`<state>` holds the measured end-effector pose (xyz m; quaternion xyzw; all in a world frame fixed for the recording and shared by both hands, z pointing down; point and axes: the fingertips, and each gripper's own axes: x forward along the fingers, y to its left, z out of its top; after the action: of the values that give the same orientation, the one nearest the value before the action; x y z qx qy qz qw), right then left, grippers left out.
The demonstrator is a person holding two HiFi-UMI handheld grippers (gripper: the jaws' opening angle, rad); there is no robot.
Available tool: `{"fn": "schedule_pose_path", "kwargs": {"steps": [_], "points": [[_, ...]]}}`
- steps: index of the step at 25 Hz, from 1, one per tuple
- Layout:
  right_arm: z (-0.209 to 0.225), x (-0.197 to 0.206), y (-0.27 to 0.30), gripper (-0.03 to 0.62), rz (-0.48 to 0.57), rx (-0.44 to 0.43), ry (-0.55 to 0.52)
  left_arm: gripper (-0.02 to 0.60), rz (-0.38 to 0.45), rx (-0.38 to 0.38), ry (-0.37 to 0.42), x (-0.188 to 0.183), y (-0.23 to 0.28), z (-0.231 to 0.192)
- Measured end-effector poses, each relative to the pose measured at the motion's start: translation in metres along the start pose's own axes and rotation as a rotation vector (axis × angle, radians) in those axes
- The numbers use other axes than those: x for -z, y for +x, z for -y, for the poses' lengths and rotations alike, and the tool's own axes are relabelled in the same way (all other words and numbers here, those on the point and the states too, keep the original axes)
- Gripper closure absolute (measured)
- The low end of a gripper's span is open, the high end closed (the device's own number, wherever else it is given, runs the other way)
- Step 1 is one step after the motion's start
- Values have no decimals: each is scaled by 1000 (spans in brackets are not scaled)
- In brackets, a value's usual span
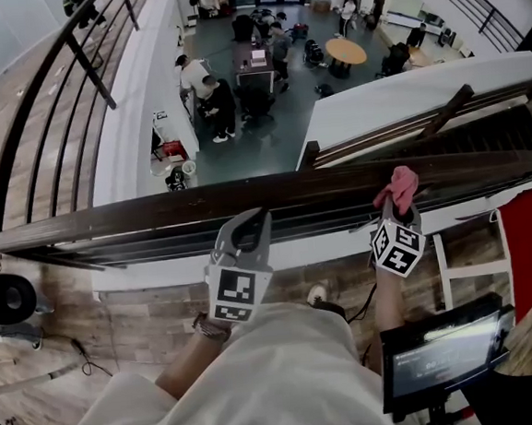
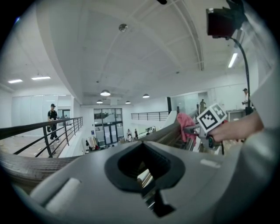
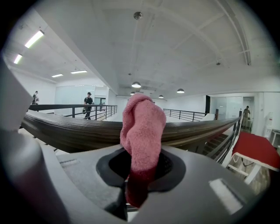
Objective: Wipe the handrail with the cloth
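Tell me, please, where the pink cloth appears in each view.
Head view: right of centre, cloth at the handrail, above the right gripper.
Left gripper view: right of centre, mid-height.
Right gripper view: centre, between shut jaws.
Shared landmark: the dark handrail.

place: office atrium | seen: mezzanine handrail (image 1: 155,213), round table (image 1: 345,51), people (image 1: 211,96) below

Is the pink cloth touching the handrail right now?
Cannot tell. In the head view the cloth overlaps the handrail; in the right gripper view it stands in front of it. Neither shows contact or a gap.
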<state>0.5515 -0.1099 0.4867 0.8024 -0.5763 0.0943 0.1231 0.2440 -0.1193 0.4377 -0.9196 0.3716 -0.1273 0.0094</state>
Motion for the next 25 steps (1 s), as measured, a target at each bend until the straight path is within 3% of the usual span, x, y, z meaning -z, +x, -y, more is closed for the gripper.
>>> {"fn": "schedule_pose_path", "kwargs": {"steps": [9,25], "points": [[-14,-5,-1,523,8,11,-7,574,16,27,15,-1,-11,-5],[-44,-6,-12,525,37,53,51,574,-17,-64,-15,33,-55,-53]]}}
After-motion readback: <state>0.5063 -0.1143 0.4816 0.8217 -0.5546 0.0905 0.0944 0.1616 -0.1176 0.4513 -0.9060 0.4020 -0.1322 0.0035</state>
